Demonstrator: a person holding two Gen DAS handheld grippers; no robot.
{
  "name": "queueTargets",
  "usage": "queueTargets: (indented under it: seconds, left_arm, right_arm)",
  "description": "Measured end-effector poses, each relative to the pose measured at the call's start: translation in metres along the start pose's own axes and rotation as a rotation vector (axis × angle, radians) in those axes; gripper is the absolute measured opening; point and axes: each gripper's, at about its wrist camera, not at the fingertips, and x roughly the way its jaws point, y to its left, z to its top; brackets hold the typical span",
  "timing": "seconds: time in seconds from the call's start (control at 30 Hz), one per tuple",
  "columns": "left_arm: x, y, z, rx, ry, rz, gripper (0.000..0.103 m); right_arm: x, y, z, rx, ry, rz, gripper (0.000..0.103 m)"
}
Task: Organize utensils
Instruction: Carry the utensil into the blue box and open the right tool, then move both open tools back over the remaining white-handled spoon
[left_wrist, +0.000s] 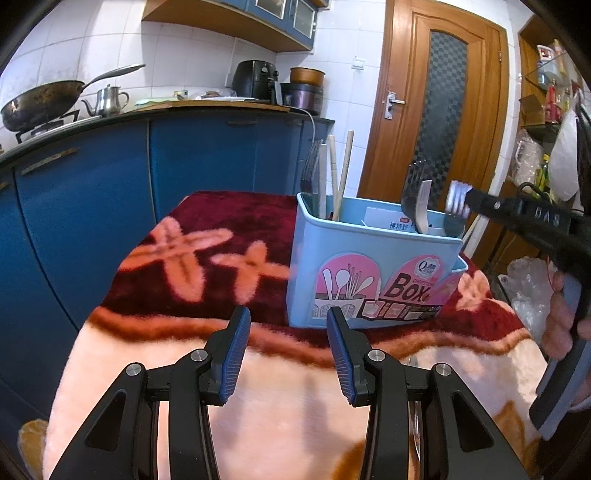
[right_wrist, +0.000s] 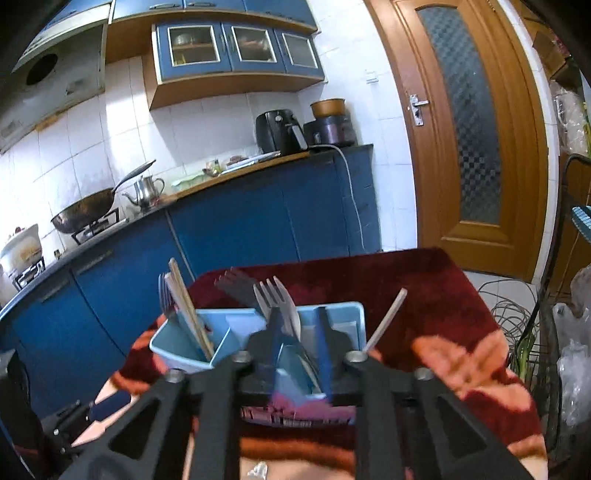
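While the right gripper (right_wrist: 297, 341) hangs over the box (left_wrist: 373, 258), its jaws stand slightly apart around a fork (right_wrist: 275, 299) already head-up in the right compartment, apparently released. The left gripper (left_wrist: 288, 354) waits half open and empty above the blanket-covered surface (left_wrist: 207, 258). Best practice: lift straight up, clear of the neighbouring handles, without tipping the box.

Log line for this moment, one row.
left claw: open, empty | right claw: open above utensil box | fork: standing in box

"Box" on blue utensil holder (left_wrist: 306, 258) label
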Motion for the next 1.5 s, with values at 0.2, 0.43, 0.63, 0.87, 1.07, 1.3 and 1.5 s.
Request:
queueTargets:
  seconds: [0.2, 0.43, 0.63, 0.87, 1.07, 1.3, 1.5]
  left_arm:
    - [-0.002, -0.002, -0.001, 0.004, 0.003, -0.004, 0.044]
    - [-0.010, -0.012, -0.002, 0.025, 0.016, -0.030, 0.044]
    - [-0.016, -0.022, -0.007, 0.052, 0.049, -0.050, 0.044]
    - [-0.016, -0.033, -0.019, 0.086, 0.109, -0.085, 0.050]
    - [-0.013, -0.042, -0.030, 0.112, 0.159, -0.093, 0.050]
    - [-0.012, -0.040, -0.037, 0.106, 0.180, -0.062, 0.050]
    - [-0.018, -0.031, -0.039, 0.088, 0.176, -0.045, 0.050]
  right_arm:
    - [-0.023, -0.001, -0.008, -0.002, 0.001, -0.022, 0.042]
    - [-0.040, 0.000, -0.031, -0.009, 0.091, -0.030, 0.056]
    - [-0.044, -0.007, -0.056, 0.022, 0.188, -0.066, 0.066]
    - [-0.045, -0.017, -0.083, 0.047, 0.280, -0.074, 0.072]
    - [-0.048, -0.014, -0.098, 0.043, 0.330, -0.065, 0.073]
    - [-0.046, 0.004, -0.110, -0.001, 0.375, -0.030, 0.073]
    - [-0.039, 0.023, -0.119, -0.049, 0.414, 0.016, 0.054]
